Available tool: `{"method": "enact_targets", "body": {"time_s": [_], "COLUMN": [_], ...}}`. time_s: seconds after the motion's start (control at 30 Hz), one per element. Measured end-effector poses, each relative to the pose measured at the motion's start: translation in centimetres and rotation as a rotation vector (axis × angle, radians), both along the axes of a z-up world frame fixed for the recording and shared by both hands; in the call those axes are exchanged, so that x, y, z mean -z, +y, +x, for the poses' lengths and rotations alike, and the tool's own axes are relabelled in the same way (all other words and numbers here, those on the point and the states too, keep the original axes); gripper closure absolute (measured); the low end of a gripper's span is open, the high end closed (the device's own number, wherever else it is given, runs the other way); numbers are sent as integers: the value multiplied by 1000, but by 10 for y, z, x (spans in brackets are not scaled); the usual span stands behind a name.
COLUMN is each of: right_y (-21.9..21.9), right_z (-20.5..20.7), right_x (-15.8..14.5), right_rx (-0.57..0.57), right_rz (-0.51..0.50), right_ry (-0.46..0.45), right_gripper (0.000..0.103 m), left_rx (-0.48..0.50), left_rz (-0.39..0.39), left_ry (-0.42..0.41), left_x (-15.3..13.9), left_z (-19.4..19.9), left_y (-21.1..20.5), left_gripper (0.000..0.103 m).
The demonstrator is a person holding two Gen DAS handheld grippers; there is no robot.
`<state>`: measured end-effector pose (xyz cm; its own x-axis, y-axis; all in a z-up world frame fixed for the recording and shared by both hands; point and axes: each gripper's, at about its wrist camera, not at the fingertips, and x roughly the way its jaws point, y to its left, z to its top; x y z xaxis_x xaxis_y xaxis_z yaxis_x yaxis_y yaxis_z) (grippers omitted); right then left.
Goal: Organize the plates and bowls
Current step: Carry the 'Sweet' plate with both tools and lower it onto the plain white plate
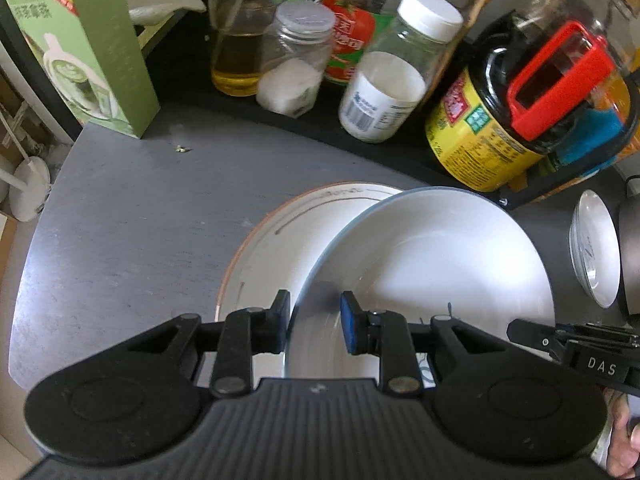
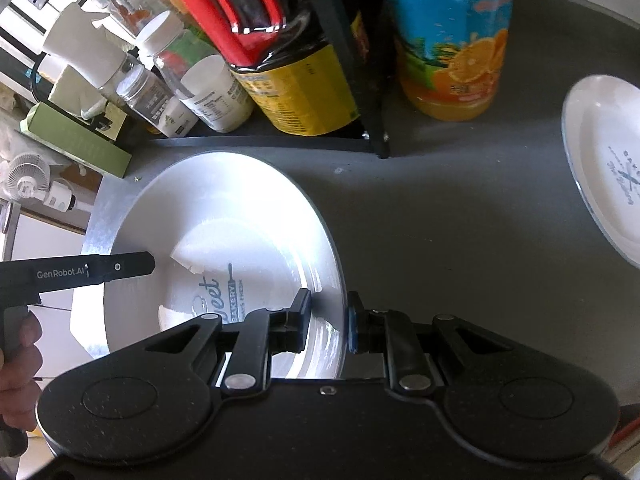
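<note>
Glazed white plate (image 1: 432,264) sits tilted over brown-rimmed plate (image 1: 280,236), 12 o'clock of both tools. Left gripper (image 1: 314,322) and right gripper (image 2: 329,320) straddle its rim, jaws narrow, contact unclear. Likely stiff, slippery, breakable; pinch rim edges.

My left tool (image 1: 315,322) has its 2 fingers spread with a clear gap between the pads. My right tool (image 2: 329,322) is likewise parted, its pads not pressed together. My left hand (image 2: 16,364) wraps its tool's handle at the frame edge; my right hand (image 1: 624,446) shows only partly.
</note>
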<state>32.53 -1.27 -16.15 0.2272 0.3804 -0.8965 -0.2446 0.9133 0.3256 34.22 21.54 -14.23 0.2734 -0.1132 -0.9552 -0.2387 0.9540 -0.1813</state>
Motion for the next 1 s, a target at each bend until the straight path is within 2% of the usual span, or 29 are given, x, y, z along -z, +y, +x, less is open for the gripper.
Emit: {"method": "enact_targets", "body": {"time_s": [0.57, 0.9, 1.0], "right_y": [24, 26, 25], "right_z": [0, -1, -3], "right_x": [4, 3, 0], "right_rx": [4, 6, 6], "right_rz": [-54, -53, -41], "right_ry": [-10, -32, -29], "right_gripper": [84, 81, 77], "left_rx": [15, 41, 50], "left_rz": [-8, 62, 81], "left_ry": [23, -18, -29], "left_x": [19, 17, 15], "left_z": [4, 4, 4], "left_y": [19, 12, 10], "left_gripper": [77, 77, 77]}}
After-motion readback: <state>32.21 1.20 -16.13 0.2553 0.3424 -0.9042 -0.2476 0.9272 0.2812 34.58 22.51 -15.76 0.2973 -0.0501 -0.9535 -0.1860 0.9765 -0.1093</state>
